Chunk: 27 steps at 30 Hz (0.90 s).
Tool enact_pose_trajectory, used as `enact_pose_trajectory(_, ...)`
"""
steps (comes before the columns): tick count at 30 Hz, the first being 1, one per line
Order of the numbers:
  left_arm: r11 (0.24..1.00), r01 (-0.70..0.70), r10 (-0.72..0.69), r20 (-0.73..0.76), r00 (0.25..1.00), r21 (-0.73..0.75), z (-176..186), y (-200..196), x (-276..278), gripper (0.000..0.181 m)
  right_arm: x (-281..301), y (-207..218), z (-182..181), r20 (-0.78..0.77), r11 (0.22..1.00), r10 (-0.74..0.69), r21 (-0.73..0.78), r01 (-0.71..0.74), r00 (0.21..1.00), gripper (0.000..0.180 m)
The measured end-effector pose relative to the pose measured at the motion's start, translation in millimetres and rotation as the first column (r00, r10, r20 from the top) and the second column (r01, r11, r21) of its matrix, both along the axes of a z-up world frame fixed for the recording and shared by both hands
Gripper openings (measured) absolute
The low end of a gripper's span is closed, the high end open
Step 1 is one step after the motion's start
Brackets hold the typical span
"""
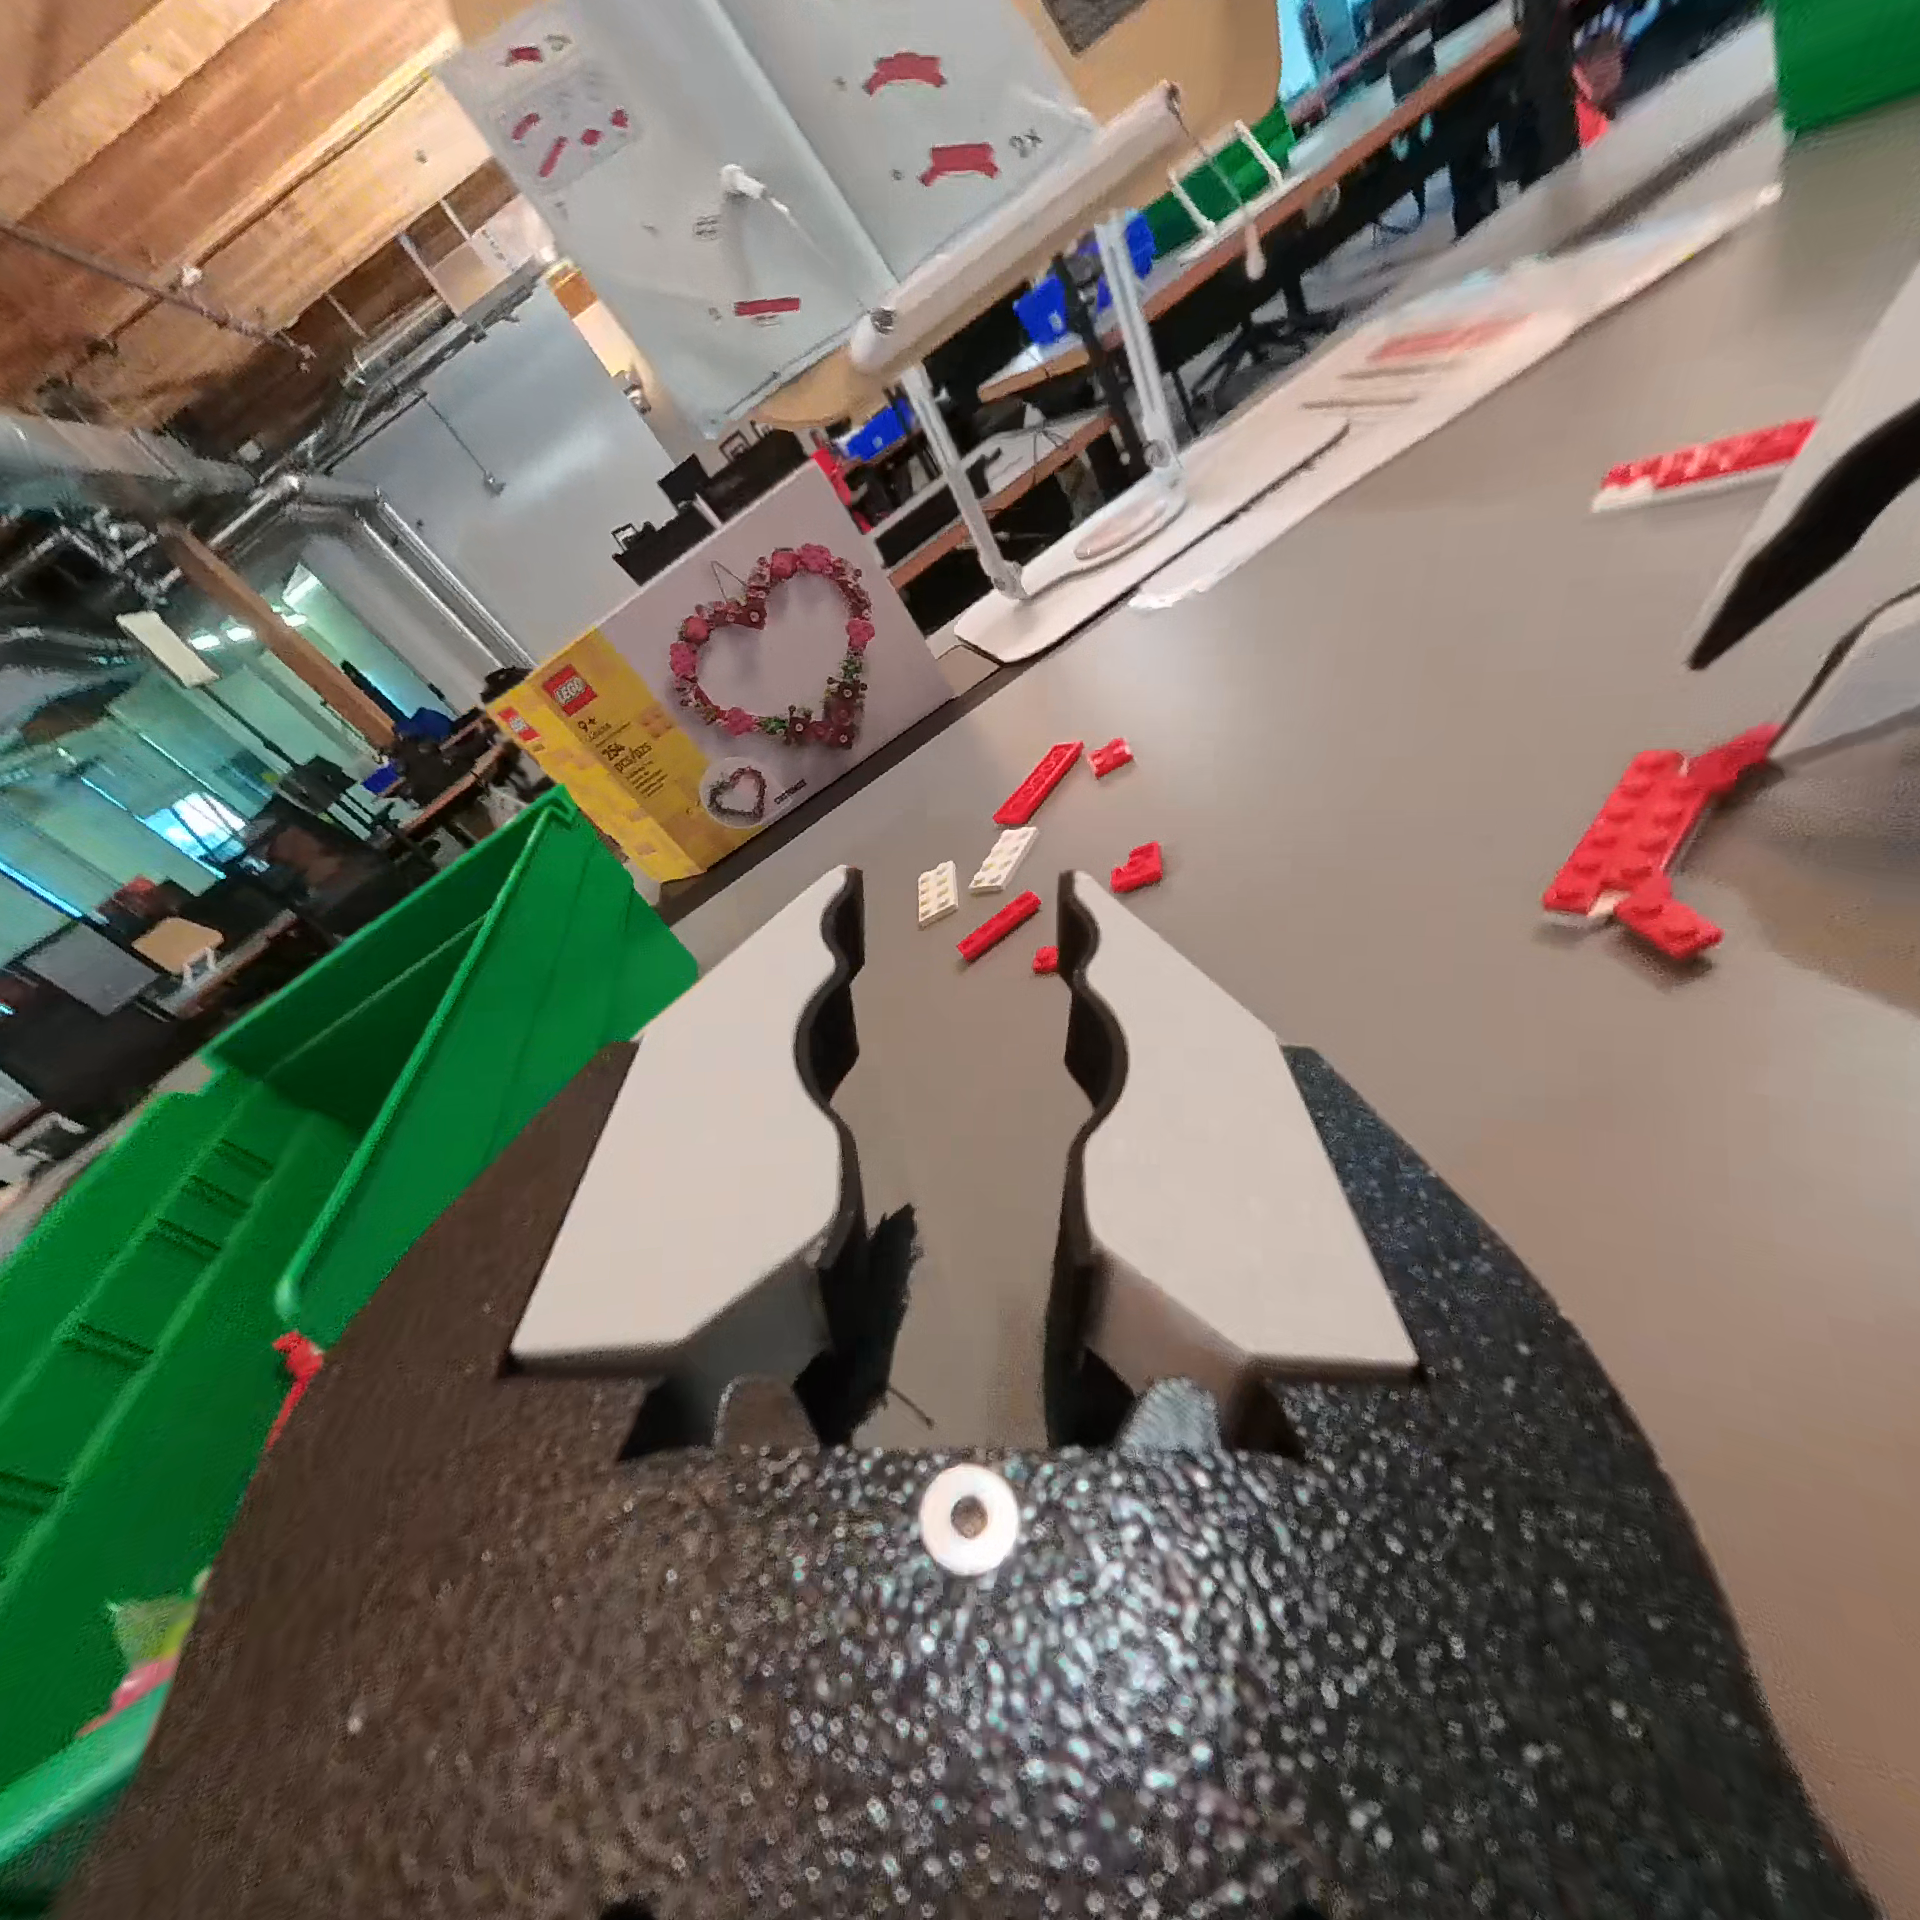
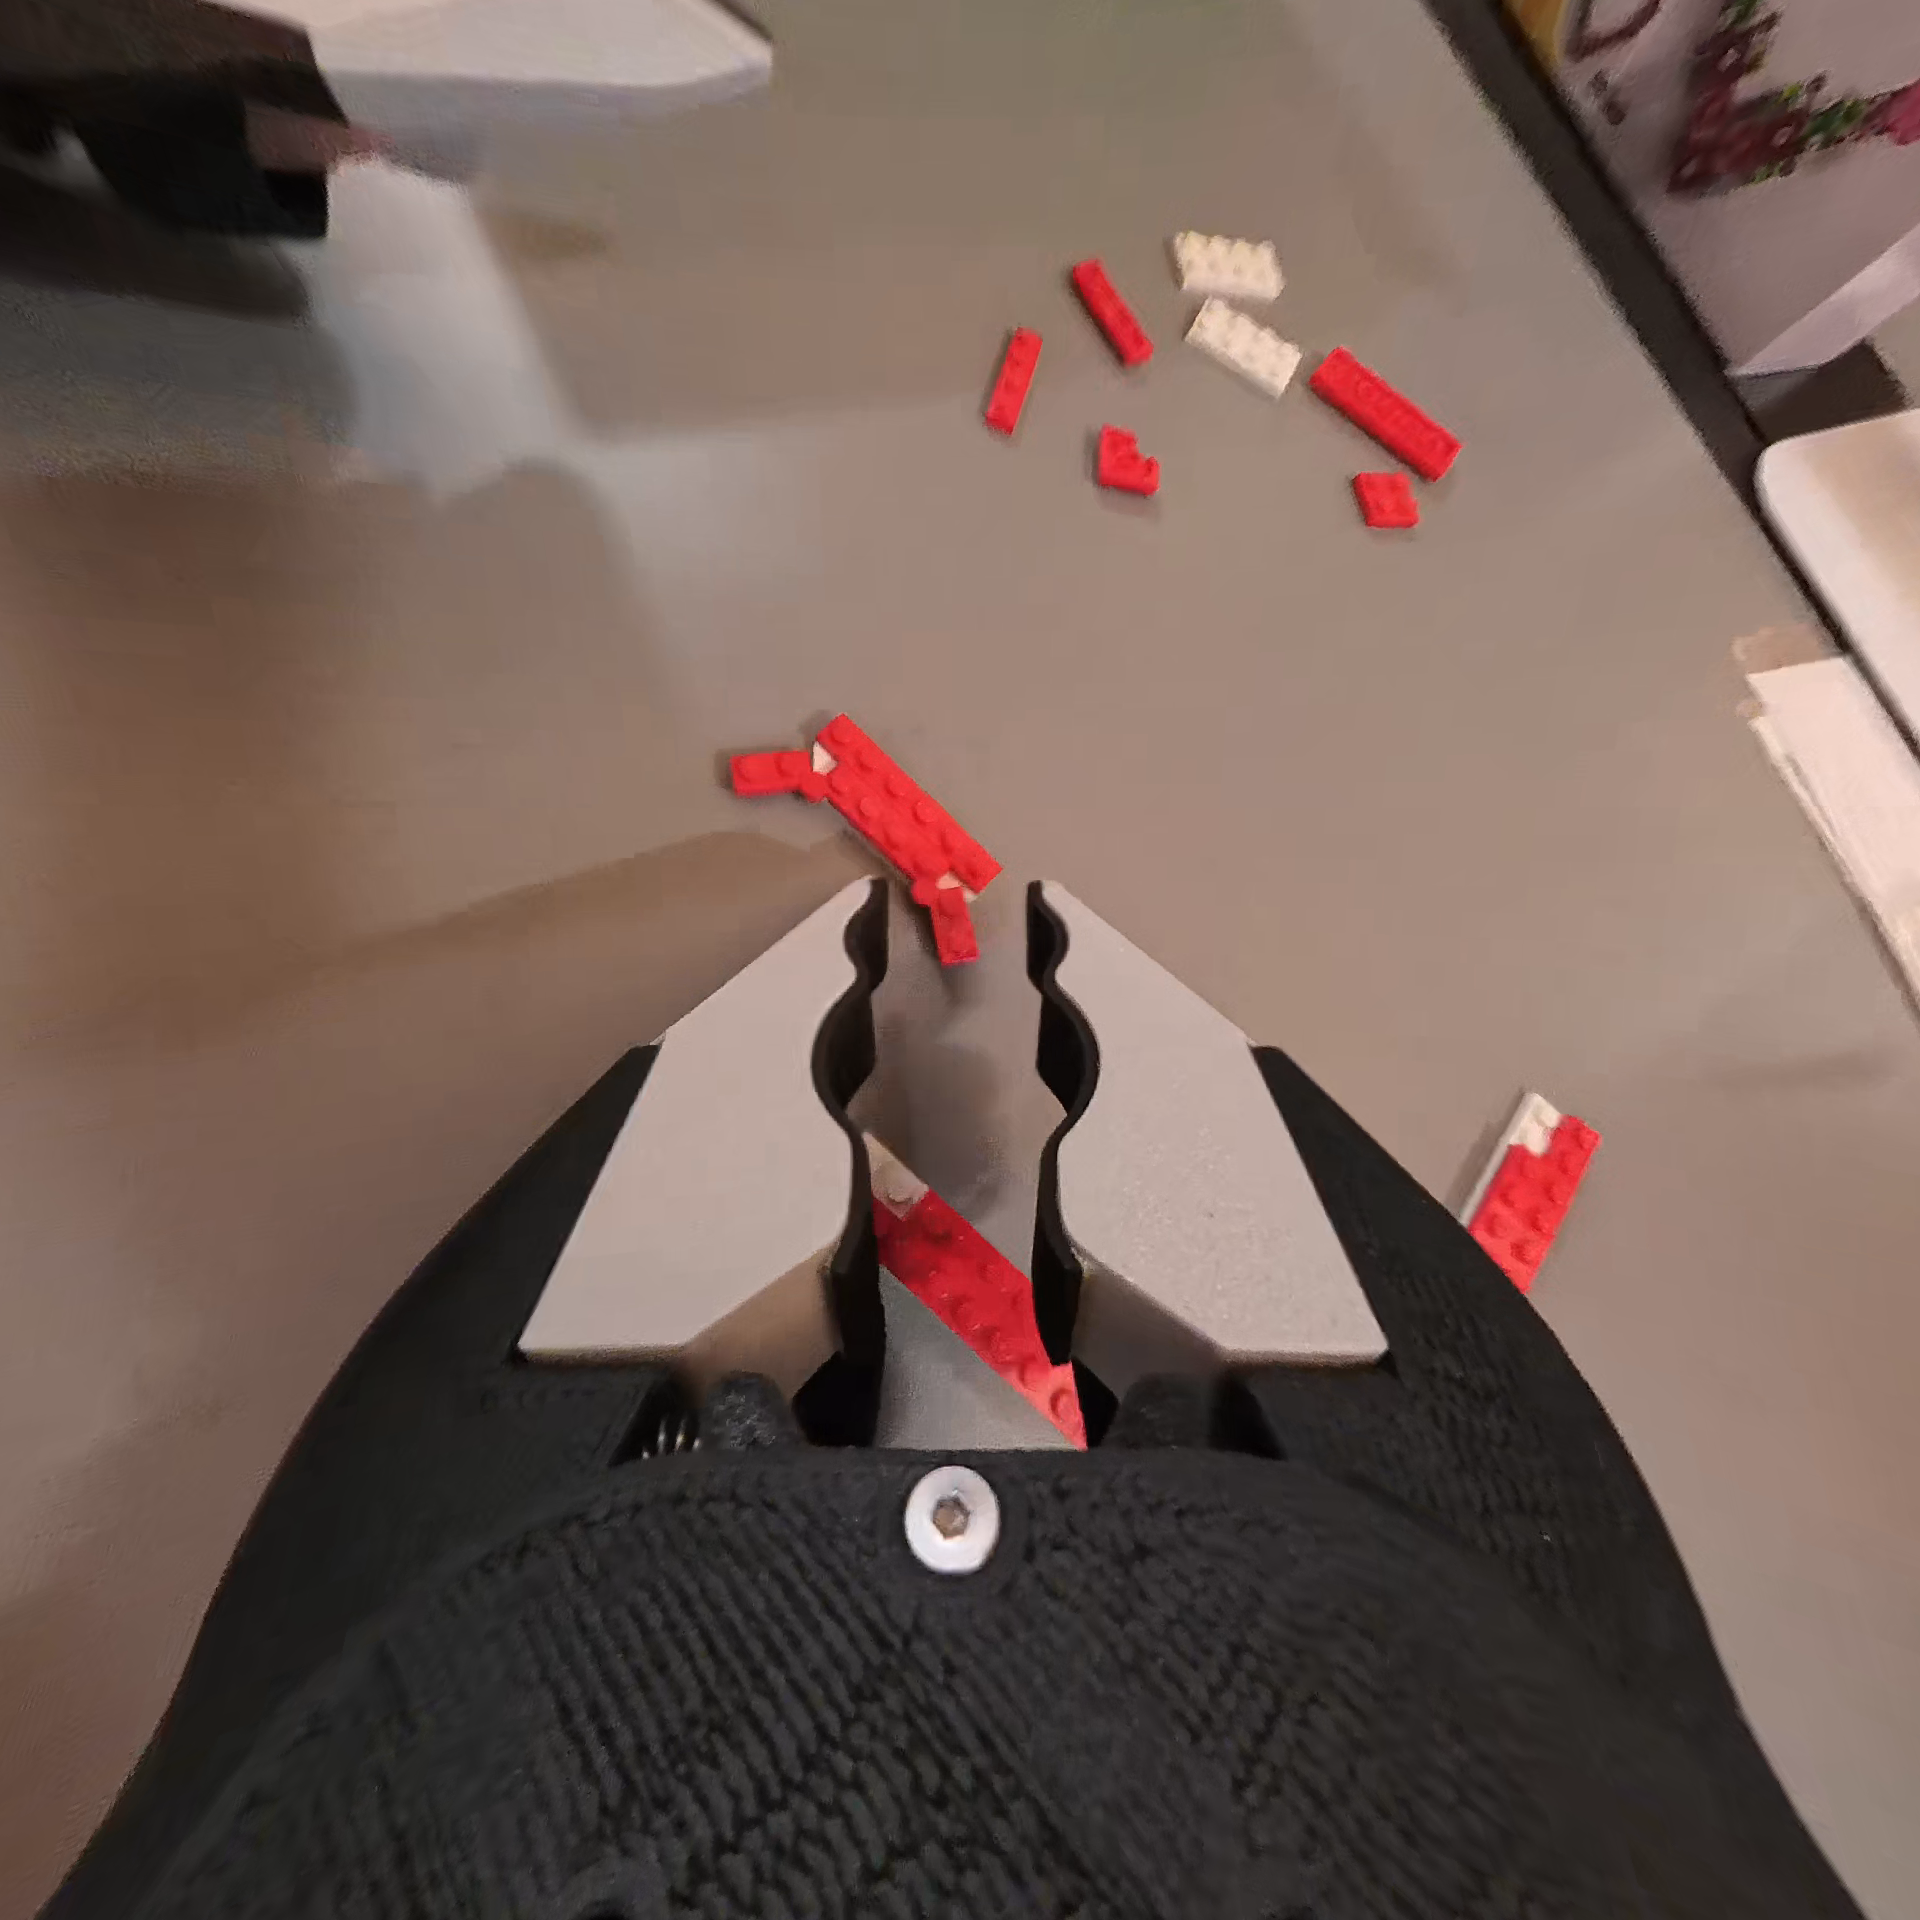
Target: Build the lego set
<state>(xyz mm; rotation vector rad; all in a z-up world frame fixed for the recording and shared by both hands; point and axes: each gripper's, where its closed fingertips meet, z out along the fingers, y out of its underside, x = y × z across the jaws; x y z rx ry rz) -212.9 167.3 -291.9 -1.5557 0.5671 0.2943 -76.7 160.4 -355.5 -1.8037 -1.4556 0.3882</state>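
My left gripper (image 1: 964,894) is open and empty, low over the grey table (image 1: 1351,1039), facing loose red and white plates (image 1: 1003,860). My right gripper (image 2: 956,894) is open. The thin tail of a red plate assembly (image 2: 883,810) lies on the table between its fingertips, with a gap on both sides. In the left wrist view the same assembly (image 1: 1631,842) lies at the right, with the right gripper (image 1: 1745,707) at its far end. A long red and white strip (image 2: 1527,1195) lies under the right gripper. The loose plates (image 2: 1236,343) lie ahead to its right.
A green bin (image 1: 312,1091) stands close on the left. The set's box (image 1: 727,707), a white desk lamp (image 1: 1039,291) and an open instruction booklet (image 1: 779,156) stand at the table's far edge. Papers (image 2: 1849,790) lie at the right. The left gripper's fingers (image 2: 582,52) show blurred at top left.
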Motion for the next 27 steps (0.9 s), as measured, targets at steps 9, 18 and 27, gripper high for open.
enact_pose_trajectory(9, 0.994, 0.028, -0.056, 0.272, 0.961, 0.104, 27.3, -7.2, -9.5, 0.034, 77.0, 67.0, 106.6, -0.521, 0.828, -0.123, 0.416, 0.377, 0.844, 0.029)
enact_pose_trajectory(18, 0.991, 0.032, -0.068, 0.278, 0.958, 0.131, 30.6, -10.6, -6.0, 0.034, 168.4, 95.2, 119.4, -0.691, 0.561, -0.203, 0.499, 0.661, 0.694, 0.022)
enact_pose_trajectory(27, 0.992, 0.029, -0.059, 0.245, 0.968, 0.126, 27.7, -10.1, -4.4, 0.029, 161.3, 96.8, 113.4, -0.674, 0.595, -0.197, 0.495, 0.633, 0.712, 0.017)
